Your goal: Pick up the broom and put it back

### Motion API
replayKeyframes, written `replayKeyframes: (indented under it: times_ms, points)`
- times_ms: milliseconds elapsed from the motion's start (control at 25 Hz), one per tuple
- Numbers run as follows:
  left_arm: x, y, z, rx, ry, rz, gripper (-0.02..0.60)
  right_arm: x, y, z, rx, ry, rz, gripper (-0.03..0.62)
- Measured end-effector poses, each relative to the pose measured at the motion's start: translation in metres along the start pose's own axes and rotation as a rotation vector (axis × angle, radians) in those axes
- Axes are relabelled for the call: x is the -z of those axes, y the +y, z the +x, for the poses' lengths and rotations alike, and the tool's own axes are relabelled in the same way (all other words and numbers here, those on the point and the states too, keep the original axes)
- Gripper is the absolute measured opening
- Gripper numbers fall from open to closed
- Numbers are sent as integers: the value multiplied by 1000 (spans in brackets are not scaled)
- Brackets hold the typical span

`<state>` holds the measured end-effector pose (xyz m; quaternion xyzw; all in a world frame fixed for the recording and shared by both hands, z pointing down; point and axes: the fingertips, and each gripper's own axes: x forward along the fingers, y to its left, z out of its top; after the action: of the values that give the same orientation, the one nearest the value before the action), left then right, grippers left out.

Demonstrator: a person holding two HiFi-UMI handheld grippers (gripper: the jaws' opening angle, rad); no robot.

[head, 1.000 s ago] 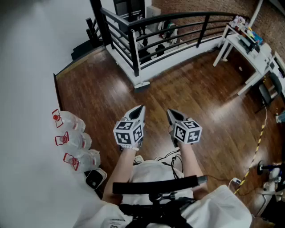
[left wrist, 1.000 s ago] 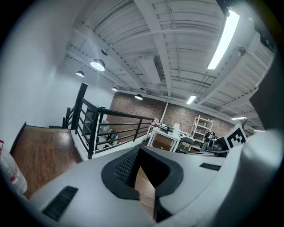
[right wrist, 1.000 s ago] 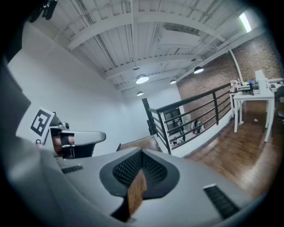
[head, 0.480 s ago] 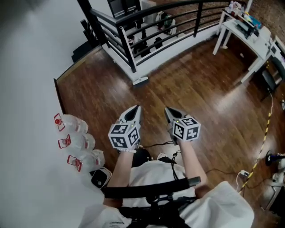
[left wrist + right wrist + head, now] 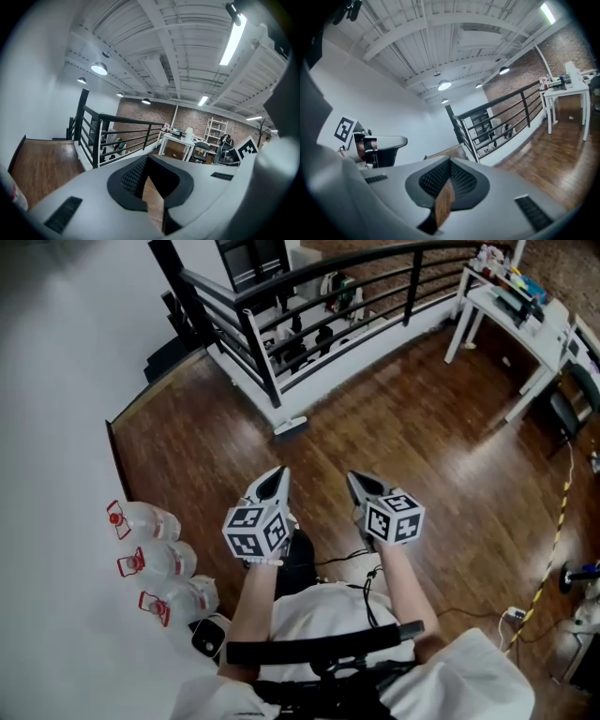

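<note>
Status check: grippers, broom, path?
Left hand-held gripper and right hand-held gripper shut, empty. Broom at railing, untouched. Nothing in the way.

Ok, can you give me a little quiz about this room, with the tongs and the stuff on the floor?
1. True or false: the left tongs and the right tongs are both shut and empty.
2. How many water jugs stand by the white wall? A two, B three, C five.
3. Fill in: the broom rests on the wooden floor at the foot of the black ____.

Key: 1 true. 2 B. 3 railing.
</note>
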<state>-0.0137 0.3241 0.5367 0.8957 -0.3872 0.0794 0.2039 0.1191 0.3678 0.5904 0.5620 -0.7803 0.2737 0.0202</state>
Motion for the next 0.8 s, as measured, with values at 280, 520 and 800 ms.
replayKeyframes:
  times_ms: [280,520,800]
  points:
    - [-38,73,82,24,-4,-44,-6,-30,-32,90,48,43,7,8]
    - [-82,150,137,25,19,-76,-6,-75,-30,196,40,89,-3,8]
    - [-122,230,183,23,45,-87,-6,-129,-18,302,25,89,-12,8]
